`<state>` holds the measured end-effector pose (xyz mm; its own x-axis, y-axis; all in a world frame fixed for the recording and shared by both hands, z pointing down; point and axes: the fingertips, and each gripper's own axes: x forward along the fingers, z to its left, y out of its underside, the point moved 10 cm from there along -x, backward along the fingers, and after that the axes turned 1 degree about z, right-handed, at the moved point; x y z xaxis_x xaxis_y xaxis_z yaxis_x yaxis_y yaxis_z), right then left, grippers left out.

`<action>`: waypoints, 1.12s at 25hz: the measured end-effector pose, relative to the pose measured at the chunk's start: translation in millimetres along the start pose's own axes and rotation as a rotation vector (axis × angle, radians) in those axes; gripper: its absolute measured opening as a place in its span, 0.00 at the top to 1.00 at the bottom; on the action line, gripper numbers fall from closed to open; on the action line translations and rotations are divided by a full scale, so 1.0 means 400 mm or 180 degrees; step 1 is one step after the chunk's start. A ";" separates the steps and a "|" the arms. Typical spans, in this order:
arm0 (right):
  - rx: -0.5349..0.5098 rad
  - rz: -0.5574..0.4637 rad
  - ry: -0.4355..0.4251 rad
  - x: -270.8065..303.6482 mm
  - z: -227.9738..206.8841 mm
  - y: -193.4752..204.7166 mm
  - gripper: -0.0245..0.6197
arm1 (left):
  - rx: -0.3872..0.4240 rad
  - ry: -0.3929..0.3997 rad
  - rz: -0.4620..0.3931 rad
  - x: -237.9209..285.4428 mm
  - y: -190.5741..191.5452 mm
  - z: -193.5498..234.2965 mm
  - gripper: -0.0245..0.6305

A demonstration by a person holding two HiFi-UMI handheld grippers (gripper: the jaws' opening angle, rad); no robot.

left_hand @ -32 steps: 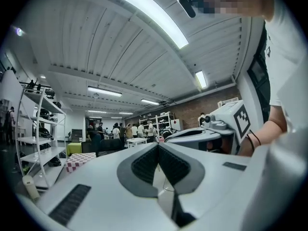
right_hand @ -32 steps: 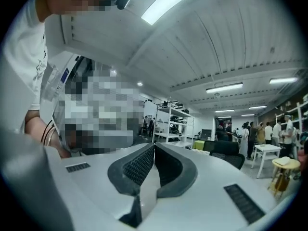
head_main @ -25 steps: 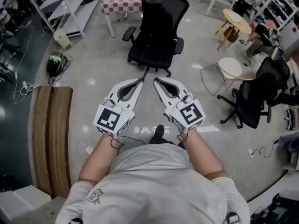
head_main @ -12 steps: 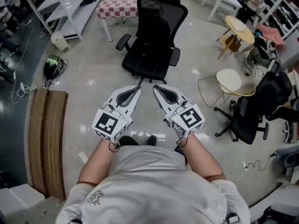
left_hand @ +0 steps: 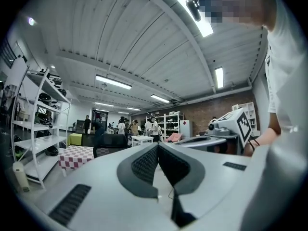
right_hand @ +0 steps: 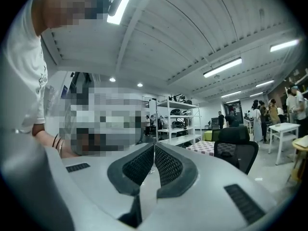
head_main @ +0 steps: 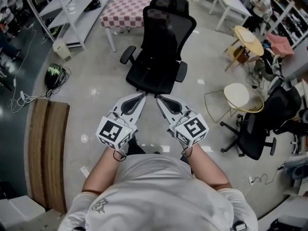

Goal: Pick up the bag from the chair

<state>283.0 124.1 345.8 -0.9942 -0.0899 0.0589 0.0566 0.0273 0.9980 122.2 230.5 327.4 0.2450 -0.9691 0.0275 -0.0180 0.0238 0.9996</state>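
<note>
Both jaw pairs are resting together, empty | I am holding left gripper (head_main: 142, 96) and right gripper (head_main: 159, 98) side by side | chair (head_main: 161, 47) standing ahead

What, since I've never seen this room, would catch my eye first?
The black chair mid-floor, straight ahead of the left gripper and right gripper, both shut and empty. Behind it stands a red-checked table; I can't make out a bag on the chair.
</note>
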 end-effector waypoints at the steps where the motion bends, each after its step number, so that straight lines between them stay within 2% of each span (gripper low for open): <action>1: -0.0017 0.0005 -0.0002 0.016 -0.008 -0.003 0.91 | 0.0010 0.0010 -0.0006 0.008 -0.001 0.017 0.94; 7: 0.0013 0.0047 0.0038 0.141 -0.074 -0.009 0.91 | -0.0005 0.0055 -0.0037 0.052 0.004 0.155 0.94; 13: -0.0052 0.0019 0.0136 0.322 -0.124 -0.041 0.91 | 0.0060 0.0172 -0.0130 0.077 -0.017 0.347 0.94; 21: -0.0031 -0.0022 0.0352 0.530 -0.157 -0.079 0.91 | 0.0142 0.0404 -0.0018 0.090 -0.047 0.571 0.94; 28: 0.0091 0.0042 0.0352 0.656 -0.217 -0.058 0.91 | 0.0093 0.0456 0.0046 0.125 -0.021 0.689 0.94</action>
<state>28.8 13.3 340.0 -0.9772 -0.1986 0.0755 0.0653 0.0575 0.9962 -132.6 114.0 317.4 0.3804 -0.9237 0.0454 -0.0501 0.0284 0.9983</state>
